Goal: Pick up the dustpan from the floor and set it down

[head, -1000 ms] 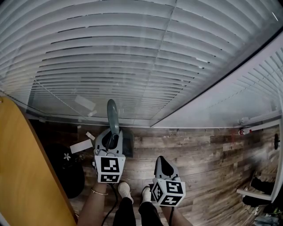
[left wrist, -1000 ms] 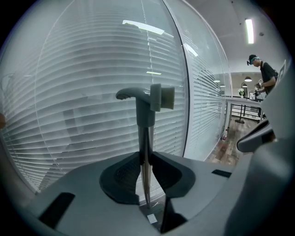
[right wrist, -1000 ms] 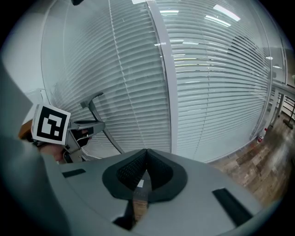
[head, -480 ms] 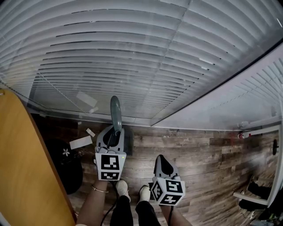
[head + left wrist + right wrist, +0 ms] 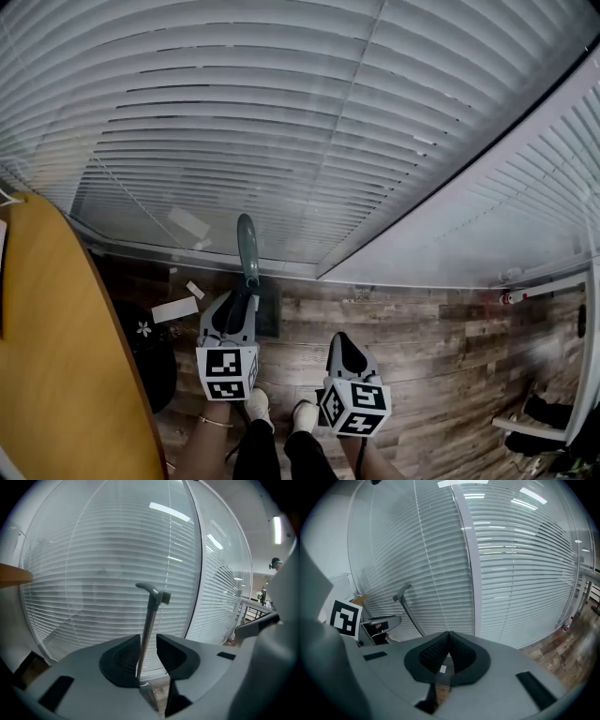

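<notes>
"Where was the long-handled dustpan when you looked?"

"Standing on the plank floor, right at the foot of the window blinds. Its dark pan sat on the boards and its grey handle rose nearly upright, the bent grip at the top showing against the slats."

"And the 2 claws?"

"The left gripper was at the handle, low on the shaft. Its jaws were opening with the shaft between them: the shaft lay along 1 pad, with a clear gap to the other, so nothing was pinching it. The right gripper hung beside it, nearer the person and apart from the dustpan, with its 2 jaws pressed together on nothing."

"Anything else down there?"

"A pair of white shoes just behind the grippers, a paper slip on the floor to the left, and the curved edge of a wooden tabletop at that side."
</notes>
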`<state>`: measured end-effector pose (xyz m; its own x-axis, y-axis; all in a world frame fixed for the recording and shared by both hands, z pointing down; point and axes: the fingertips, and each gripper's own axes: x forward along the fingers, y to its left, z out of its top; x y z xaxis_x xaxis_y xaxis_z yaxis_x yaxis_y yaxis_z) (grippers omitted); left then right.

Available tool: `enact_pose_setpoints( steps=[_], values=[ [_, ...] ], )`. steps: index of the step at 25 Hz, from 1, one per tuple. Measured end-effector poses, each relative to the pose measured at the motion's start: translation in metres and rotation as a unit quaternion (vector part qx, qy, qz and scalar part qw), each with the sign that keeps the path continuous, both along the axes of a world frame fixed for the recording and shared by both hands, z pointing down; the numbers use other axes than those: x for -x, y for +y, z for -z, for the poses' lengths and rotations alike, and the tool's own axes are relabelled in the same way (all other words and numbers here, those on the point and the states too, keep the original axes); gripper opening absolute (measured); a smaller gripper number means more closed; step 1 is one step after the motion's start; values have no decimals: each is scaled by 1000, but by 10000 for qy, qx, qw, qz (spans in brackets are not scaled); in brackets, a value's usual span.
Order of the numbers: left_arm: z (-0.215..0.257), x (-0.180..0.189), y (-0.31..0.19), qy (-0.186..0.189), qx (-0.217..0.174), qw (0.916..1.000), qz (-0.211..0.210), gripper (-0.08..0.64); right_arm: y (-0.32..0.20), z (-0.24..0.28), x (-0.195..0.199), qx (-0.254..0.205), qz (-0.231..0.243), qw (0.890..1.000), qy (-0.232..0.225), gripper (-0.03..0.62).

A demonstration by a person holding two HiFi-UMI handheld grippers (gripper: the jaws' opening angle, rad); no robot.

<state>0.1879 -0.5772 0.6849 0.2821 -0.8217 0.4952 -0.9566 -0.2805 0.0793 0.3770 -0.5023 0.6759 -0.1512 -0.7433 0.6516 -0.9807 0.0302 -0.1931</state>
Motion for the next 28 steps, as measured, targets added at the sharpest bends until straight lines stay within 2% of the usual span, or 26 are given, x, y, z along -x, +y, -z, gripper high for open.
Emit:
enact_pose_setpoints(
  steps=[7,12,17,24,28],
  values=[
    [44,17,69,385,-179,9984,365,117,23,38,4,-448,183,9987,160,32],
    [92,4,104,747,-370,9936,759,92,44,76,-19,-741,369,9964,160,32],
    [169,-9,119,600,-832,9915,802,21,46,137,-26,-1050,684,9921,-92,32],
    [256,-18,154,830,-1225,9854,837,17,67,228,-38,-1694,916,9811,-203,32],
    [292,-17,157,591,-1412,9849,814,17,68,265,-48,-1992,820,9761,-298,32]
  ],
)
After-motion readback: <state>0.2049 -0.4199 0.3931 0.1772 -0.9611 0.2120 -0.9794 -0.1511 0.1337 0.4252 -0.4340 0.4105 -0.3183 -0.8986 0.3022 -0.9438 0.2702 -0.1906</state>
